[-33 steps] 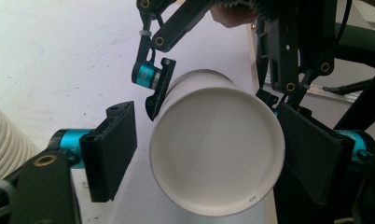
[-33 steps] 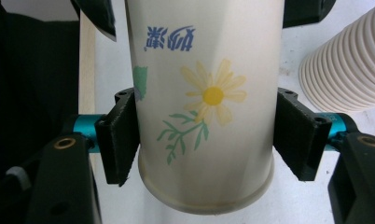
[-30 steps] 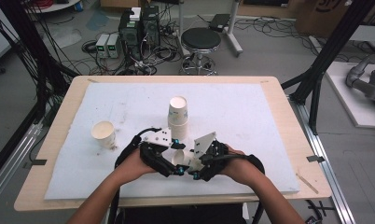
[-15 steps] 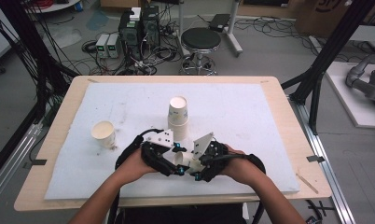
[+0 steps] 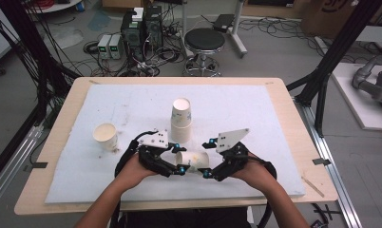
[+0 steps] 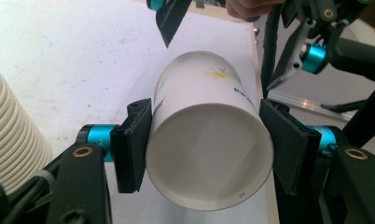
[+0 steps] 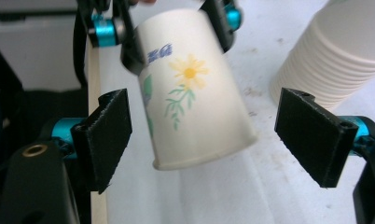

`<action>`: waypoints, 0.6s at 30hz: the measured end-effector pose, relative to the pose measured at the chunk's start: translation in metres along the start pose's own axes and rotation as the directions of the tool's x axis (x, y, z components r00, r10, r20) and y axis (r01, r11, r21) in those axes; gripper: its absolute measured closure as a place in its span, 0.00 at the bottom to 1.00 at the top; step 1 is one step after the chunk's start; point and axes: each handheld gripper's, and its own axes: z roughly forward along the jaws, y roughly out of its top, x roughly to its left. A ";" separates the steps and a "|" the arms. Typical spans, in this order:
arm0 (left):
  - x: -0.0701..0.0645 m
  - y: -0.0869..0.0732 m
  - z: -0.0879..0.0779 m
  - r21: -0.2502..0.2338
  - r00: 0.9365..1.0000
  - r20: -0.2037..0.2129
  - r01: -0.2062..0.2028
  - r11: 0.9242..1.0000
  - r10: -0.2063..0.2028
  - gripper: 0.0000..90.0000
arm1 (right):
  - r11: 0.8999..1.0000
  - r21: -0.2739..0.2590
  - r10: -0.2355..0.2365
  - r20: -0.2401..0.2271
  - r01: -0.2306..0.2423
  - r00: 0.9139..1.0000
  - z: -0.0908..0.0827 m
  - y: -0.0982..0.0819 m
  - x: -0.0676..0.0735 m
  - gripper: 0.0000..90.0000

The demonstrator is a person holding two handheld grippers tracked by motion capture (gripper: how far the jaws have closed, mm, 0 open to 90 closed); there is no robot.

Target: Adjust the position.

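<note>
Table (image 5: 61, 190) with white mat (image 5: 255, 114). On the mat, a stack of cups (image 5: 181, 120) stands at centre; a single cup (image 5: 105, 136) stands well left. Near the front edge, the left gripper (image 5: 178, 167) clamps a flowered cup (image 5: 193, 160) held sideways above the mat. The right gripper (image 5: 204, 172) has just been opening, its pads apart either side of that cup, clear of it.

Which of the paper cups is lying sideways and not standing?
The flowered cup held sideways by the left gripper. The single cup at the left and the cup stack both stand upright on the table.
</note>
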 end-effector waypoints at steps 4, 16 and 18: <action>-0.001 -0.004 -0.001 -0.035 1.000 -0.001 0.010 0.999 -0.010 0.41 | 0.995 -0.086 0.054 0.016 -0.052 0.998 -0.009 -0.009 -0.001 0.21; 0.000 -0.015 -0.005 -0.117 0.999 -0.024 0.018 0.993 -0.021 0.41 | 0.968 -0.213 0.143 0.043 -0.131 0.989 -0.012 -0.040 0.004 0.21; 0.000 -0.017 -0.005 -0.130 0.999 -0.027 0.023 0.991 -0.027 0.41 | 0.965 -0.221 0.151 0.039 -0.139 0.988 -0.011 -0.042 0.004 0.21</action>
